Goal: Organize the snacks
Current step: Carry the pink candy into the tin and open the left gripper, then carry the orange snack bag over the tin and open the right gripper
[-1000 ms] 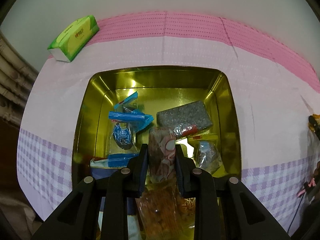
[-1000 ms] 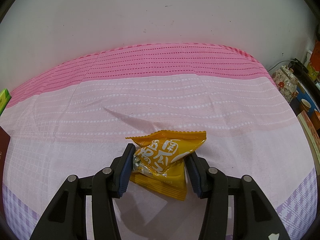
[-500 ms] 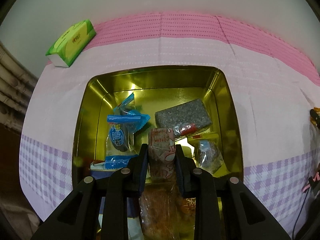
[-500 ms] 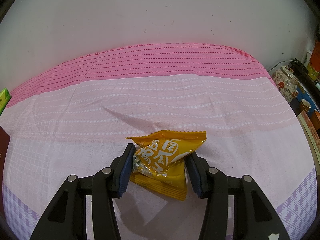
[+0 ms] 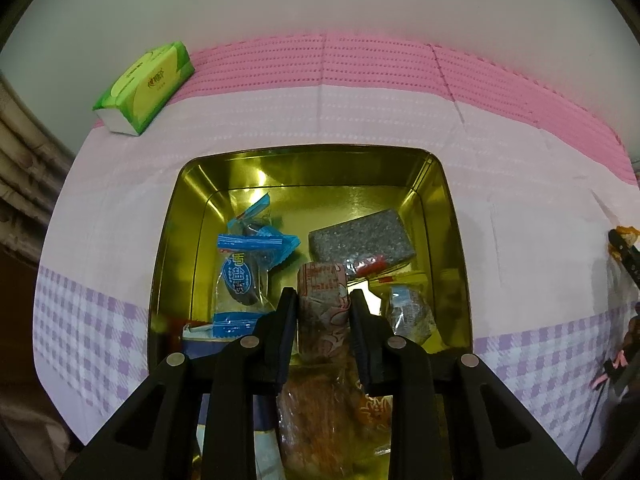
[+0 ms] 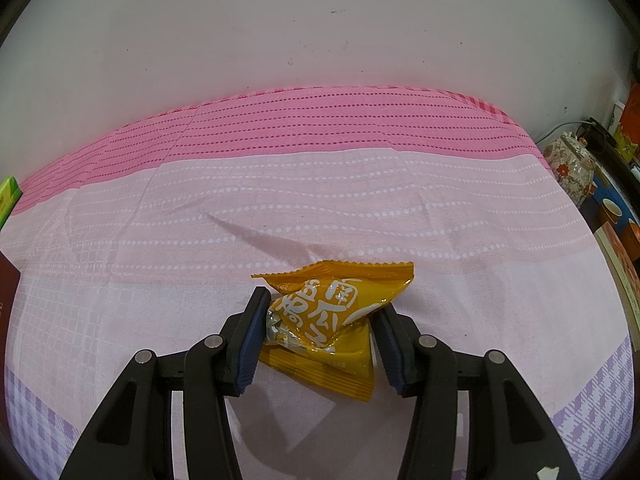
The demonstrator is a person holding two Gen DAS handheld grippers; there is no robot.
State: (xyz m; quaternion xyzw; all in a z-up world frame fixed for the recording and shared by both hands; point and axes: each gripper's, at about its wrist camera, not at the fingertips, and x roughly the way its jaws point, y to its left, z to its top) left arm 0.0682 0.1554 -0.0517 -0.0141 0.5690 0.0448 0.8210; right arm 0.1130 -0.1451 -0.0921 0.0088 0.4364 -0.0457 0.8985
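Two snacks are in hand. The pink-wrapped snack (image 5: 322,300), pinched in the left gripper (image 5: 323,312), hangs over the gold tin (image 5: 308,156), ready to drop inside. The orange packet (image 6: 328,312), squeezed by the right gripper (image 6: 320,320), lies on the cloth (image 6: 360,208) outside the tin; it likely goes next.

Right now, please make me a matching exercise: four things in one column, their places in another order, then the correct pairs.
Things:
1. orange snack packet
2. pink-patterned snack
3. green tissue pack
4. grey speckled bar

Places:
A. lying inside the gold tin
B. between the right gripper pads
C. on the cloth beyond the tin
D. between the left gripper pads

Pairs: 1-B, 2-D, 3-C, 4-A
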